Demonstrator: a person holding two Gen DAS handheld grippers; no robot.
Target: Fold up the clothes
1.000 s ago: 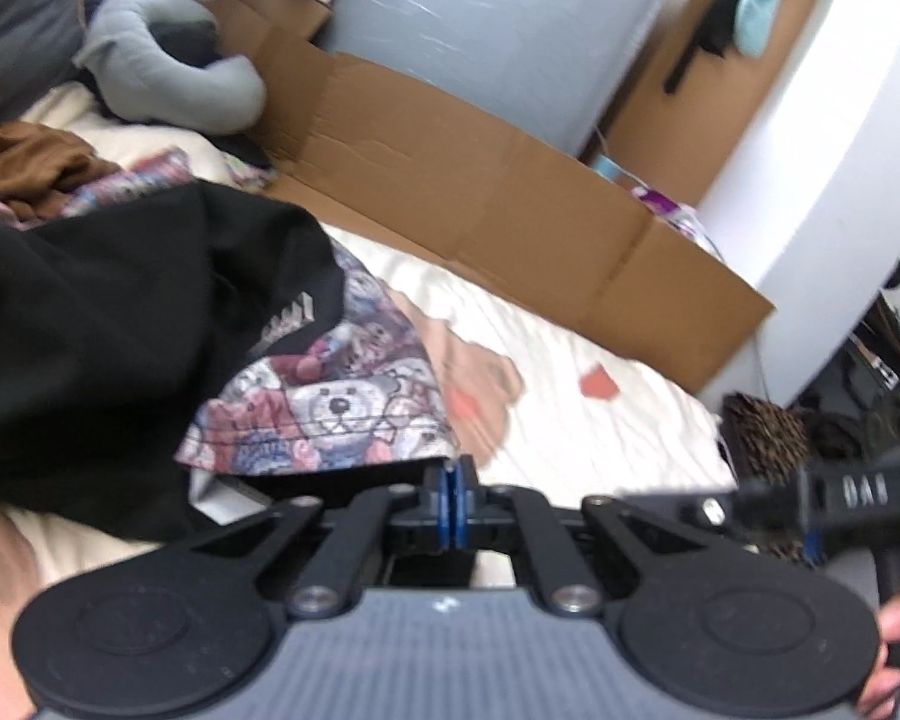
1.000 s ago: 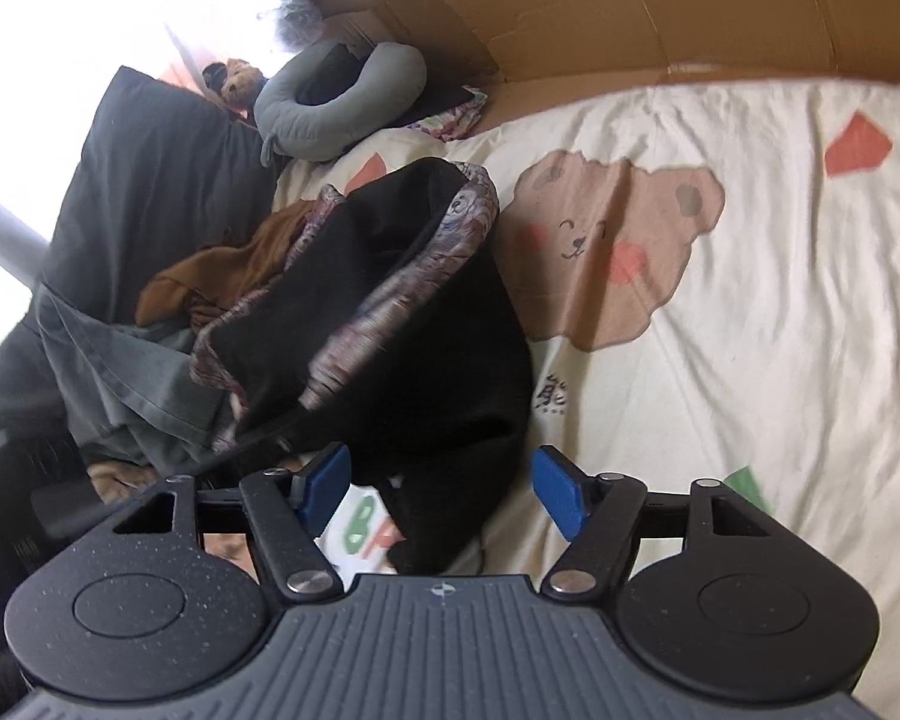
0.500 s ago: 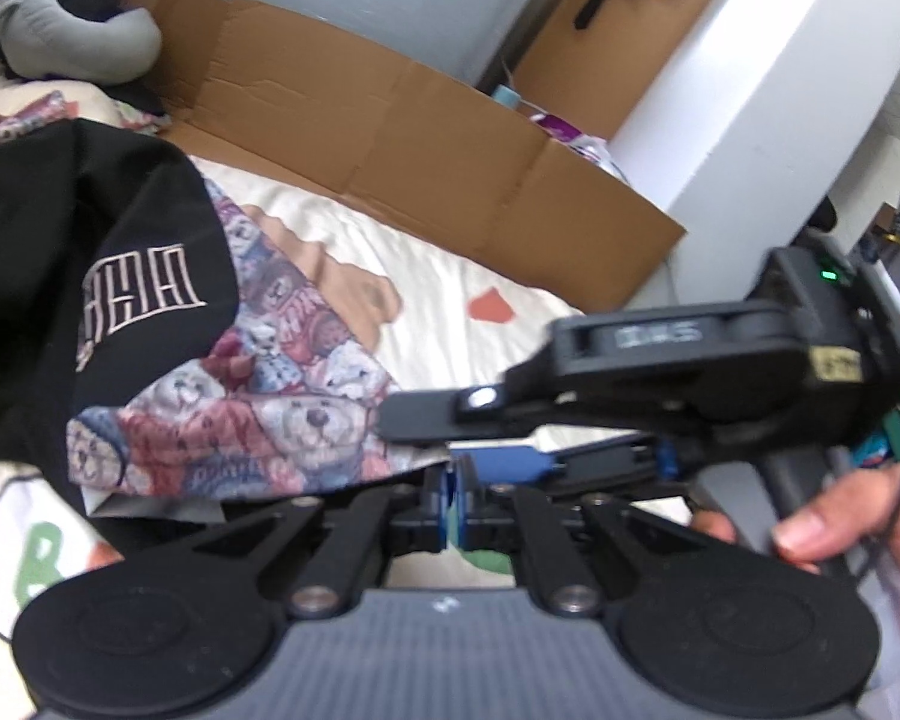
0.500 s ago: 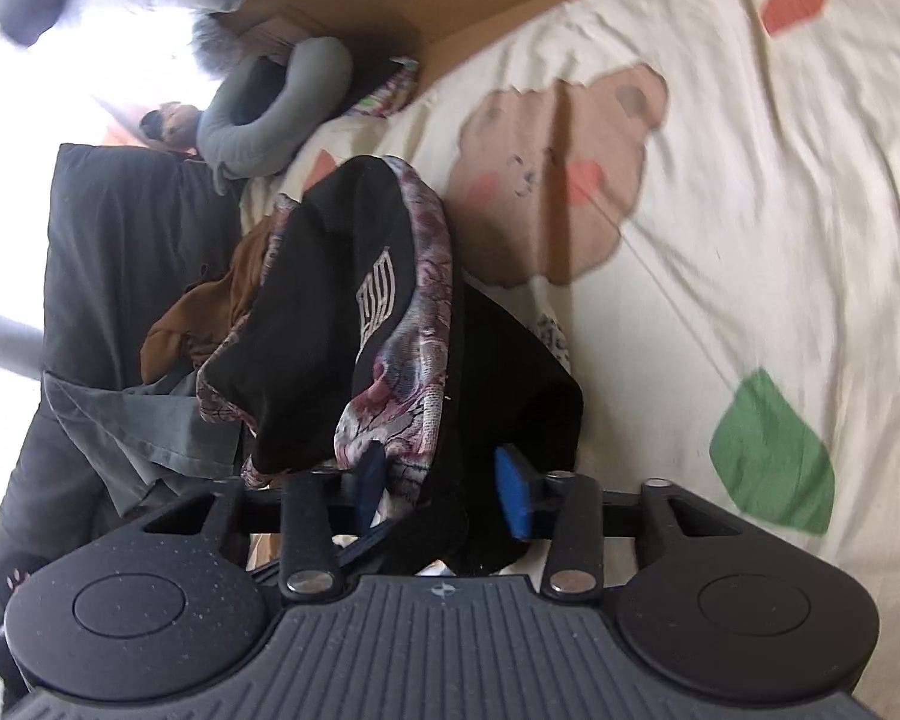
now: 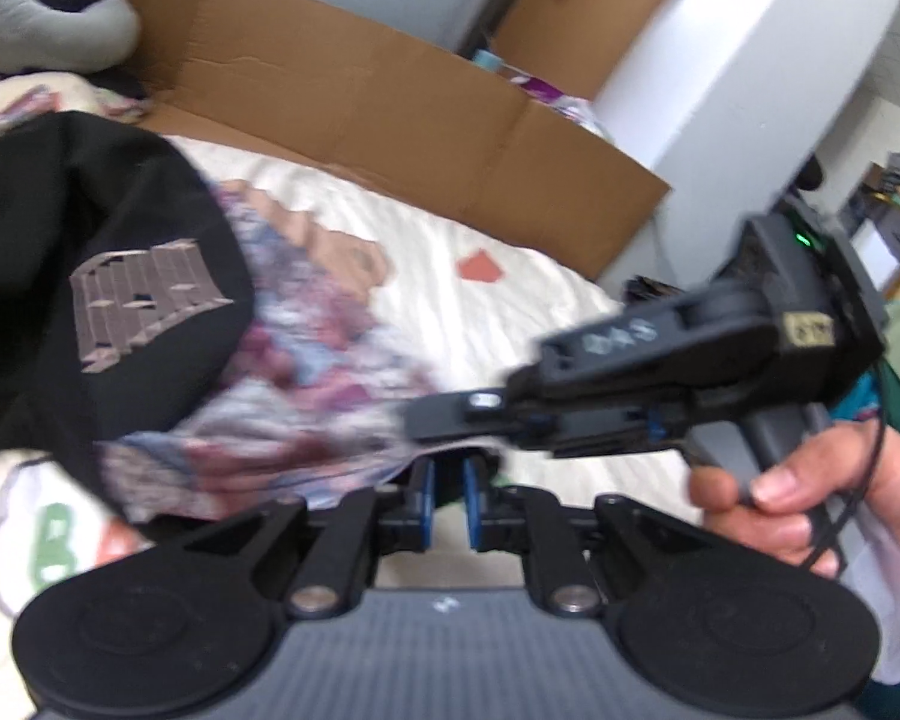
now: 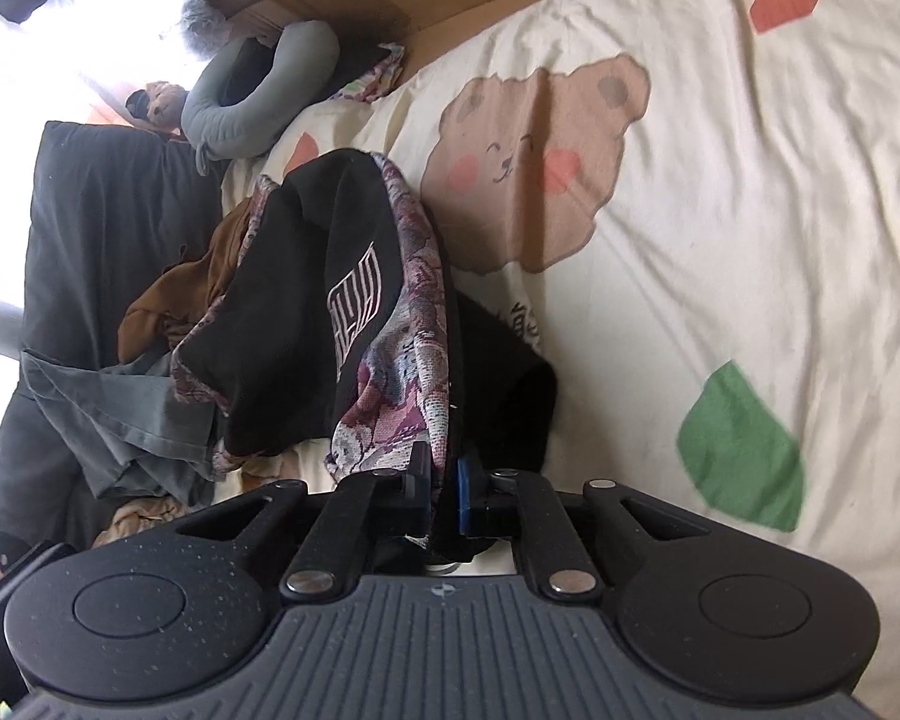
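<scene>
The right gripper (image 6: 444, 495) was closing, its blue pads pinching the bear-print edge of the black garment (image 6: 306, 324), which hung lifted over the cream bedsheet (image 6: 750, 210) beside a heap of brown and grey clothes (image 6: 120, 402). In the left wrist view, the left gripper (image 5: 447, 501) was opening, a gap showing between its pads right under the garment's patterned hem (image 5: 282, 456), blurred there. The right hand (image 5: 810, 510) gripped its handle at the frame's edge, cardboard (image 5: 390, 120) behind the bed.
</scene>
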